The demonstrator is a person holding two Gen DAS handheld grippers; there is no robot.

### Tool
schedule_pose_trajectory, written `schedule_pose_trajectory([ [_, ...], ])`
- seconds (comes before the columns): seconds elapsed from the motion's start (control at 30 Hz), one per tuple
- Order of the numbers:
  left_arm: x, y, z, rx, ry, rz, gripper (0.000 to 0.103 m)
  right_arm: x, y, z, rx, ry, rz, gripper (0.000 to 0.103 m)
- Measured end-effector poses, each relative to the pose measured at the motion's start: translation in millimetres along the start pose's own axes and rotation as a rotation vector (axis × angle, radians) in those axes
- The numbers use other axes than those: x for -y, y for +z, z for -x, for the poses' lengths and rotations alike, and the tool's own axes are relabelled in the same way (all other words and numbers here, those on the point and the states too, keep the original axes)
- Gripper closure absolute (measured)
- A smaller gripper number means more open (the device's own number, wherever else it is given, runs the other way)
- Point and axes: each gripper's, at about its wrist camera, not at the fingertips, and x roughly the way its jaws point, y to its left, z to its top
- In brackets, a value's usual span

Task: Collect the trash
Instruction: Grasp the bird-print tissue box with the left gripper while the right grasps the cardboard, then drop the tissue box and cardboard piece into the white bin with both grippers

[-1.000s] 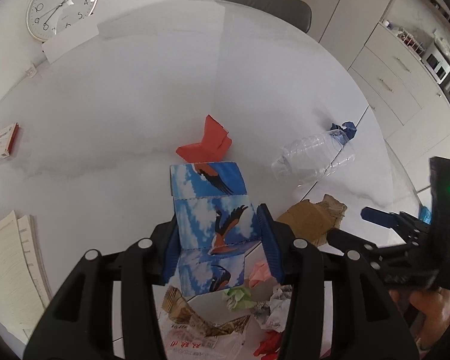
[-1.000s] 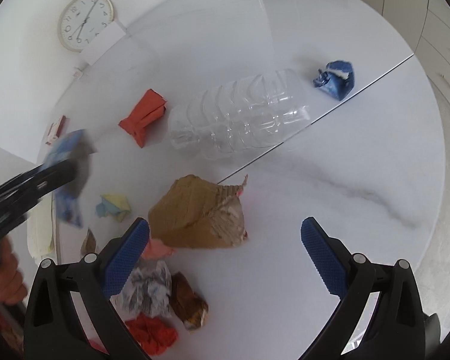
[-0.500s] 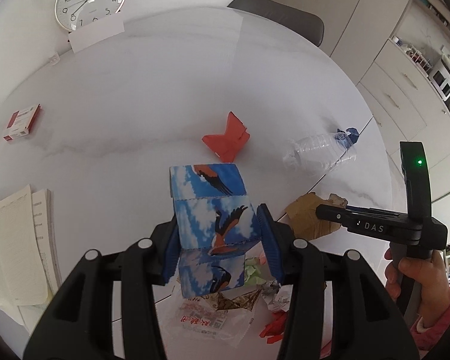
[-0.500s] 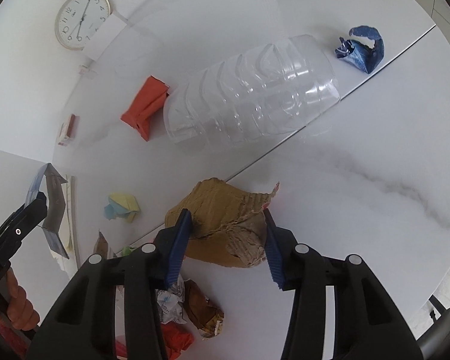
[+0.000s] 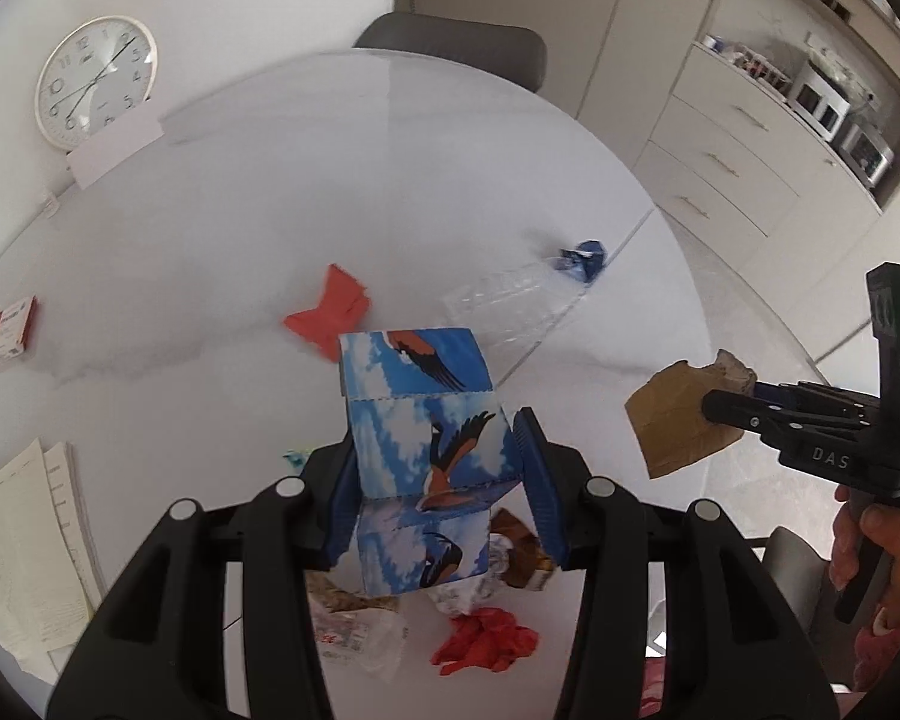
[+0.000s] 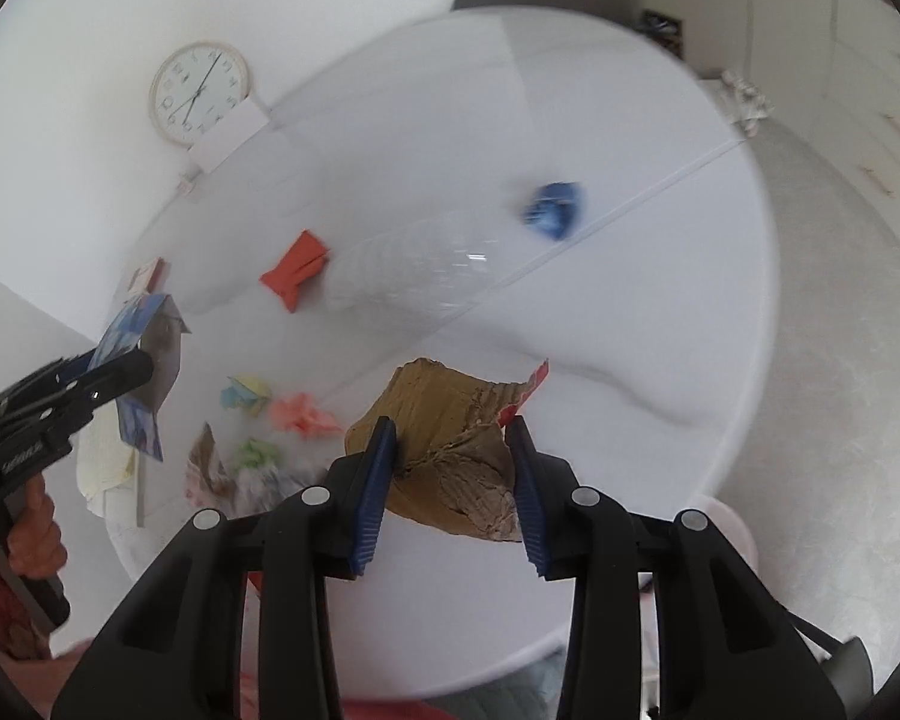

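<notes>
My left gripper point(image 5: 435, 450) is shut on a blue carton point(image 5: 426, 420) printed with birds and holds it above the white round table point(image 5: 270, 192). To its right, my right gripper point(image 6: 450, 438) is shut on a torn brown cardboard piece point(image 6: 444, 414), lifted off the table; the same piece point(image 5: 672, 420) shows in the left wrist view. On the table lie a red folded paper point(image 5: 330, 315), a clear plastic bottle point(image 6: 414, 276) and a blue crumpled wrapper point(image 6: 552, 210). A heap of crumpled paper scraps point(image 6: 270, 426) lies near the front edge, with a red scrap point(image 5: 486, 639) in it.
A wall clock point(image 5: 93, 81) leans at the table's back left. A small red and white box point(image 5: 9, 330) and sheets of paper point(image 5: 24, 552) lie on the left. A grey chair point(image 5: 450, 48) stands behind the table, with cabinets point(image 5: 750, 138) at the right.
My right gripper closed on the brown cardboard and raised it off the table. My left gripper rose and pulled back with the blue carton still in it.
</notes>
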Motion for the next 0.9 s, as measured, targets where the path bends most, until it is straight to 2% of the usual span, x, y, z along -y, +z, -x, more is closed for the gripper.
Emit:
schedule_pose_trajectory([
  [0.1,42.4,-0.1,0.6,-0.007,-0.083,-0.069,0.057,32.1,-31.3,34.5,0.01,-0.093,-0.029,0.065],
  [0.17,70.1,-1.7,-2.2,-0.026,-0.139,-0.109,0.057,53.2,-54.2,39.6,-0.008,-0.164,-0.044,0.064],
  [0.23,95.3,-4.4,-6.4,-0.049,-0.174,-0.145,0.057,76.8,-75.9,33.1,-0.04,-0.205,-0.075,0.064],
  [0.33,136.3,-11.0,-14.2,-0.087,-0.218,-0.213,0.057,108.2,-102.2,13.1,-0.083,-0.203,-0.121,0.062],
  [0.37,146.3,-14.2,-16.7,-0.096,-0.225,-0.227,0.057,116.4,-108.7,6.5,-0.093,-0.2,-0.136,0.052],
  [0.4,158.2,-17.0,-20.2,-0.112,-0.236,-0.243,0.057,125.0,-115.1,0.4,-0.102,-0.207,-0.152,0.038],
  [0.47,178.9,-21.7,-27.5,-0.144,-0.254,-0.268,0.057,137.6,-122.9,-2.3,-0.106,-0.234,-0.177,0.028],
  [0.5,188.7,-24.2,-31.2,-0.157,-0.259,-0.283,0.057,144.3,-125.4,0.7,-0.102,-0.242,-0.189,0.026],
  [0.53,200.7,-27.6,-35.2,-0.168,-0.262,-0.305,0.057,147.6,-126.0,5.5,-0.096,-0.248,-0.197,0.024],
  [0.6,218.8,-32.5,-41.6,-0.186,-0.267,-0.339,0.057,158.6,-128.5,24.6,-0.057,-0.275,-0.211,0.013],
  [0.83,281.2,-57.2,-58.0,-0.221,-0.293,-0.428,0.056,184.5,-134.3,83.0,0.022,-0.362,-0.223,0.006],
  [0.87,285.4,-60.2,-58.8,-0.228,-0.299,-0.431,0.053,189.5,-134.8,90.8,0.033,-0.366,-0.236,0.005],
  [0.9,289.2,-63.1,-59.1,-0.232,-0.3,-0.431,0.042,193.0,-134.9,95.3,0.04,-0.366,-0.247,0.004],
])
